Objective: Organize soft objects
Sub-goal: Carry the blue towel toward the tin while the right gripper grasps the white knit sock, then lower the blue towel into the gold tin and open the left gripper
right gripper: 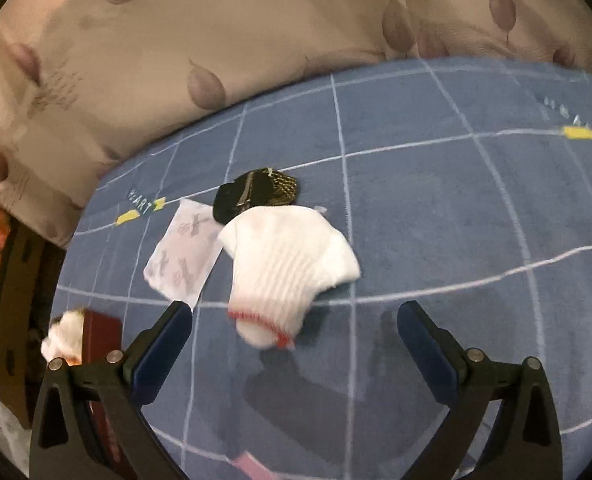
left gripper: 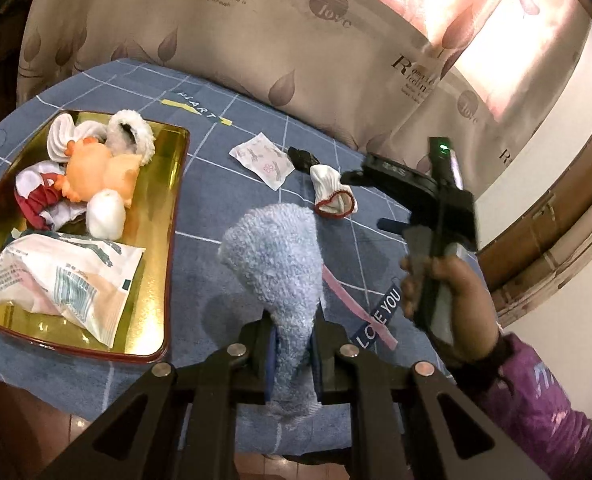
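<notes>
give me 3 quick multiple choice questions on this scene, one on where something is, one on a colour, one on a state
1. Where is the orange toy?
A. in the gold tray
B. on the blue cloth
C. in the right tongs

2. What colour is the towel in the left tongs?
A. red
B. light blue
C. black

3. How are the right tongs?
A. shut on the white sock
B. shut on nothing
C. open, nothing in them

Answers:
1 A, the toy lies among the tray's other things.
2 B, its fluffy pile is pale blue.
3 C, the pads stand wide apart with the sock lying beyond them.
</notes>
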`<state>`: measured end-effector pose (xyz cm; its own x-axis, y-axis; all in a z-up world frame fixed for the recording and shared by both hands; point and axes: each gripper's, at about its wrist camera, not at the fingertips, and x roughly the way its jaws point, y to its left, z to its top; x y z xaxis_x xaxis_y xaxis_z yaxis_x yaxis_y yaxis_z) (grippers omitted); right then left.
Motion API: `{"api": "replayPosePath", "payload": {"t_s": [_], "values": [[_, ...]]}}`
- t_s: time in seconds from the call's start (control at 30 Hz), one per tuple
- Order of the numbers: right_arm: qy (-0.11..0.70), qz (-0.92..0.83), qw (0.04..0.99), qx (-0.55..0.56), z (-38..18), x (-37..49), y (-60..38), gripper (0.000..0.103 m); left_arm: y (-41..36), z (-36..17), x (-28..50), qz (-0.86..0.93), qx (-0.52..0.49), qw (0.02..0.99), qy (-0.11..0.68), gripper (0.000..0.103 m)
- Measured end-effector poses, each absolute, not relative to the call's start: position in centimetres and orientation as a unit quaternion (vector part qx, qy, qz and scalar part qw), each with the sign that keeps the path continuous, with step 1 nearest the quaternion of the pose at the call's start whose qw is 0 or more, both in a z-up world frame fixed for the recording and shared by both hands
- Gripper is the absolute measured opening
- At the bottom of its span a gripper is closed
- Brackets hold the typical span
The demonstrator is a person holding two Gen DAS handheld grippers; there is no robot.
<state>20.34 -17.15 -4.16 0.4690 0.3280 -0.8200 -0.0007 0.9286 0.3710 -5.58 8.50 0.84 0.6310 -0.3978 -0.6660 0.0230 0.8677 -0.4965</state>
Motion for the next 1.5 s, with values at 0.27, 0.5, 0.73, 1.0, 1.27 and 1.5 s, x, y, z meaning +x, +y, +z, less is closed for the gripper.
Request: {"api": "replayPosePath", "payload": {"t_s": [0.27,0.5,0.73,1.0,1.27,1.5], "values": [[0.517,0.091,0.842,0.124,-6.0,22.2,-15.8,0.035,9.1,0.3,-5.6,-0.119,-0.238,0.869,0.418,0.014],[0.470,0.160,0.862,0.103,-3.8,16.9,-17.9,0.022,8.7,0.8,-6.0,-0.117,-0.229,0.874,0.411,0.014],[0.441,0.155,0.883,0.037,-4.3,9.7,-20.9,0.022,7.6,2.0,-6.7,-0.121,-0.226,0.880,0.400,0.014],[0.432,0.144,0.888,0.058,-5.9,8.4,-22.6,0.022,11.1,4.8,-8.1,-0.081,-0.221,0.893,0.384,0.014],[0.422,0.145,0.893,0.055,-6.0,7.9,-22.4,0.022,17.3,5.9,-4.8,-0.015,-0.170,0.903,0.395,0.014],[0.423,0.146,0.893,0.056,-6.1,7.9,-22.3,0.022,18.3,3.2,-0.1,-0.026,-0.162,0.886,0.433,0.014]]}}
